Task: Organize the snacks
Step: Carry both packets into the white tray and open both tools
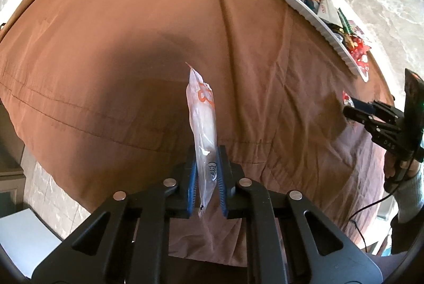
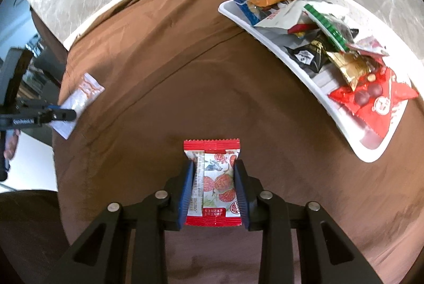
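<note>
A thin clear packet with orange print [image 1: 202, 130] is seen clamped edge-on between the blue pads of the left gripper [image 1: 207, 172], while a red strawberry-print snack packet [image 2: 213, 182] is gripped by its long sides in the right gripper [image 2: 213, 188], both held over a brown tablecloth [image 2: 164, 66]. A white tray [image 2: 267, 26], already heaped with snacks, is seen at about two o'clock in both wrist views, well apart from either packet. A slip is judged possible for the clear packet, since only its lower end is pinched, and either packet could be spilled off the crowded tray if set on the pile.
</note>
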{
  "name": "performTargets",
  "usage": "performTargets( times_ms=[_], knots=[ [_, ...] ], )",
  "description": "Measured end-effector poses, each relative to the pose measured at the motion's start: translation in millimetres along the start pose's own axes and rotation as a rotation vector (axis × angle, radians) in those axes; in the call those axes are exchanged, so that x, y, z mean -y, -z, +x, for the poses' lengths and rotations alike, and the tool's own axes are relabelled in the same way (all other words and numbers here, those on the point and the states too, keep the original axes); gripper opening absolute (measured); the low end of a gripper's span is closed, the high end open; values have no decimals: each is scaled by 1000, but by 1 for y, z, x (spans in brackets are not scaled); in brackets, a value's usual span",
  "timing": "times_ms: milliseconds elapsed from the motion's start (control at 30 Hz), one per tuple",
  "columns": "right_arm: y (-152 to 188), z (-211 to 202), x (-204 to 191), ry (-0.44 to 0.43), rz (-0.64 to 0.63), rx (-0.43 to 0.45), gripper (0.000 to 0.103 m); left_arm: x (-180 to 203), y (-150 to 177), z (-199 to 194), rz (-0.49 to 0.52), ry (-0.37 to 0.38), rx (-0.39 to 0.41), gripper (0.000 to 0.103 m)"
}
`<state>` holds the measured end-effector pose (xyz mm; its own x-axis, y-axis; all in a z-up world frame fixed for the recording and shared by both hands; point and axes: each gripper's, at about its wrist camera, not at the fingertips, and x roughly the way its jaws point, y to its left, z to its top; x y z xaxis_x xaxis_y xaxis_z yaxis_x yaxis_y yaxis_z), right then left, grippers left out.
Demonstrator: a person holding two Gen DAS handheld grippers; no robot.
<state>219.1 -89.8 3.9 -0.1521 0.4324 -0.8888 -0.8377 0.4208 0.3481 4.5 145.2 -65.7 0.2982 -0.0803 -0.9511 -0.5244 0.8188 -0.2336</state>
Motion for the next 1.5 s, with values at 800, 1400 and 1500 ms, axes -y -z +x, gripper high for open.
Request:
performTargets(
  times_ms=[800,1400,1500],
  knots=[
    [7,-28,24,-175,283,98,32,17,-32,-13,12,160,39,10],
    [-18,-73,94,-158,540,322,32,138,-159,-8,273,323,98,10],
    [-27,-77,112,-147,596,363,32,160,-183,-1,314,343,98,10]
  ],
)
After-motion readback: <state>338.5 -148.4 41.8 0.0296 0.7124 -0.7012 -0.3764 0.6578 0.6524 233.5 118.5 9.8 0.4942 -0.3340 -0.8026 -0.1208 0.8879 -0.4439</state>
